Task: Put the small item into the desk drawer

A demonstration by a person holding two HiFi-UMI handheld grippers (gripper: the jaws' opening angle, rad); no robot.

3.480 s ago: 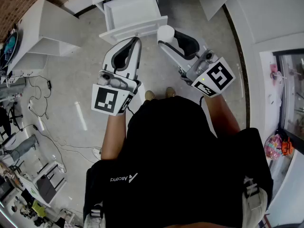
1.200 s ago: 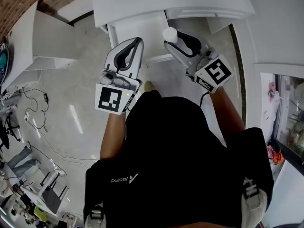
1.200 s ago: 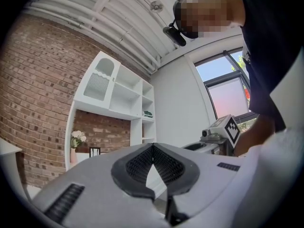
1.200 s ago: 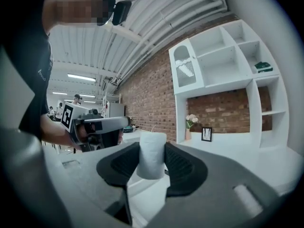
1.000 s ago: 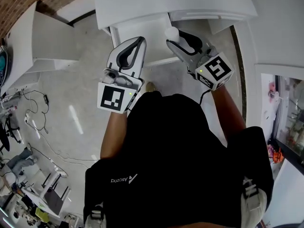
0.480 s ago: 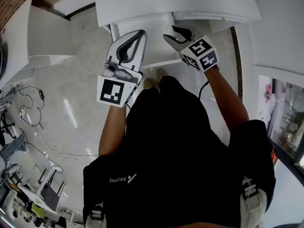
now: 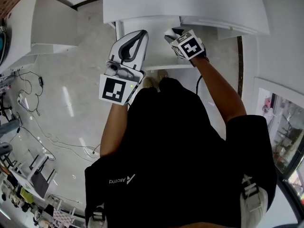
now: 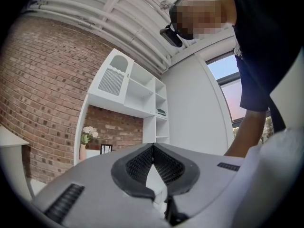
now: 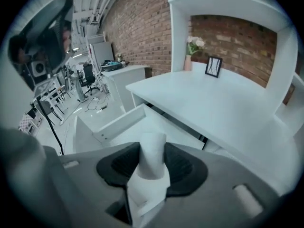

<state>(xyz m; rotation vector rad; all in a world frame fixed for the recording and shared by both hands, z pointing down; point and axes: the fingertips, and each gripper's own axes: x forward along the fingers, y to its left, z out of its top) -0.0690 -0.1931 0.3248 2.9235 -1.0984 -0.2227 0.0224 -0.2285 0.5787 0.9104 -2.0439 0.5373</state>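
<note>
A small white cylinder-shaped item (image 9: pixel 151 167) is clamped upright between the dark pads of my right gripper (image 9: pixel 152 148). In the head view the right gripper (image 7: pixel 172 32) reaches over the open white desk drawer (image 7: pixel 154 51), and only a bit of the white item (image 7: pixel 169 33) shows at its tip. The right gripper view shows the drawer (image 9: pixel 124 122) pulled out below the desk top (image 9: pixel 209 103). My left gripper (image 7: pixel 141 34) hovers over the drawer's left part. Its jaws (image 8: pixel 153 150) are shut with nothing between them, and it points upward.
A vase of flowers (image 9: pixel 192 47) and a small picture frame (image 9: pixel 213 66) stand at the back of the desk against a brick wall. White shelving (image 7: pixel 45 23) stands left of the desk. Cables (image 7: pixel 28 103) trail on the floor at the left.
The person has stepped up to the desk. The right gripper has carried the white item forward and now hangs over the open drawer. The left gripper stays shut near the drawer's left side.
</note>
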